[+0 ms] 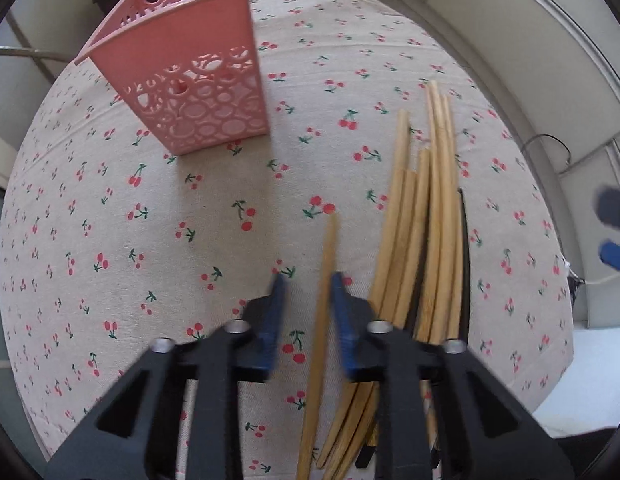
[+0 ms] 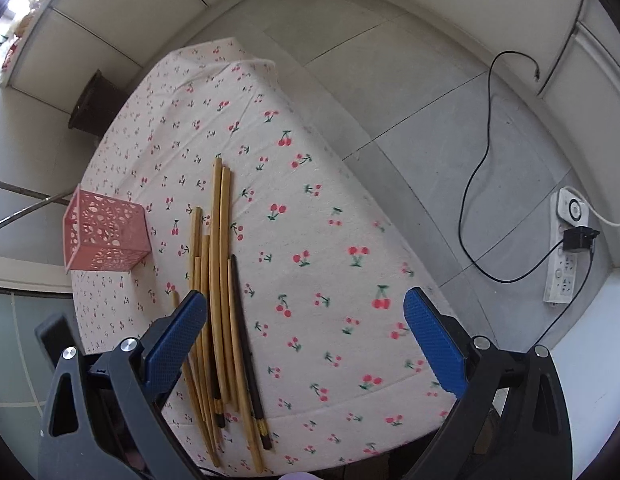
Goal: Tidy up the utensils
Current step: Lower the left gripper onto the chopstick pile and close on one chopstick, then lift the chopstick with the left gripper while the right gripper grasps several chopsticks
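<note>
We have one thin wooden chopstick (image 1: 324,320) between the blue pads of our left claw (image 1: 307,292), low in the middle of the left picture. The picture is blurry there and shows a small gap on each side of the stick, so we cannot be sure the pads press on it. The claw itself is squeezed almost all the way shut. We think the stick is light, stiff and smooth, so it could slip or swing if we hold it only near one end. A grip nearer its middle would keep it steady, we think.

Just to the right of it lies the pile of chopsticks (image 1: 426,216) on the tabletop (image 1: 129,264), mostly pale wood with at least one dark one. They lie side by side and touch each other, so picking one alone looks tricky.

The pink basket (image 1: 185,60) stands upright in the upper left of the left picture, well apart from the pile. It has holes in its walls. We see nothing in it, though we cannot see all the way to the bottom.

Our right claw (image 2: 305,312) is wide open and holds nothing. It hangs over the near end of the pile.
</note>
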### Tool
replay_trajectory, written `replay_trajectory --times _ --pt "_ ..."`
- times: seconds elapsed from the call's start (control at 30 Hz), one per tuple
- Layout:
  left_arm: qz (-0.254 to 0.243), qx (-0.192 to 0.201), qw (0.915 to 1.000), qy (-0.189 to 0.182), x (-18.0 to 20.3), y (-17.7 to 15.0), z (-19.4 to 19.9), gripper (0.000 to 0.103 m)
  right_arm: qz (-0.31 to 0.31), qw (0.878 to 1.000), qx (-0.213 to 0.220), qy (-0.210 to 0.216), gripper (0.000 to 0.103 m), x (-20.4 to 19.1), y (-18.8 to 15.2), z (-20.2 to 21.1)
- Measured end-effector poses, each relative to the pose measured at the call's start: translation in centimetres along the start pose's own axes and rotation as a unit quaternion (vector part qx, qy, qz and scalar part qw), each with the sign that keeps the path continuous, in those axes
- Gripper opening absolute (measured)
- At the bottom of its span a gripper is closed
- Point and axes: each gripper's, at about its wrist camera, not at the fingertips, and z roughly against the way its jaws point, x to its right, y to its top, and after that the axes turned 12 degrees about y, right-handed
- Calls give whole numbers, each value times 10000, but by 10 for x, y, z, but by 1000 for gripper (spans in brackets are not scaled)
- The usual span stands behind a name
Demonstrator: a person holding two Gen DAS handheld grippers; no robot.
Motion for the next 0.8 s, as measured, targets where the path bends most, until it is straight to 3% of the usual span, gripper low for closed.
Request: replay_trajectory --times 0.07,0.2,0.3,0.4,0.53,0.67,0.8 --pt "0 128 9999 -8 -7 -7 2 5 -1 10000 -1 -50 90 -9 4 -14" --pt "163 120 9998 -93 -33 -16 6 5 9 9995 -274 -136 49 -17 4 -39" --pt "321 86 9993 -191 -55 -26 6 5 224 9986 -389 -281 37 -28 -5 -53" --pt "497 160 9980 -351 -74 -28 13 5 325 9982 -373 -329 36 -35 -6 -60" --pt "609 339 9961 -537 -90 -30 29 5 -74 9996 -241 150 36 -36 10 -62" --pt "643 374 9949 -683 -84 -31 35 5 -438 9981 -68 418 32 -34 31 -73" --pt "702 364 9938 -787 -94 -33 46 5 -563 9977 -29 383 27 -32 42 -88"
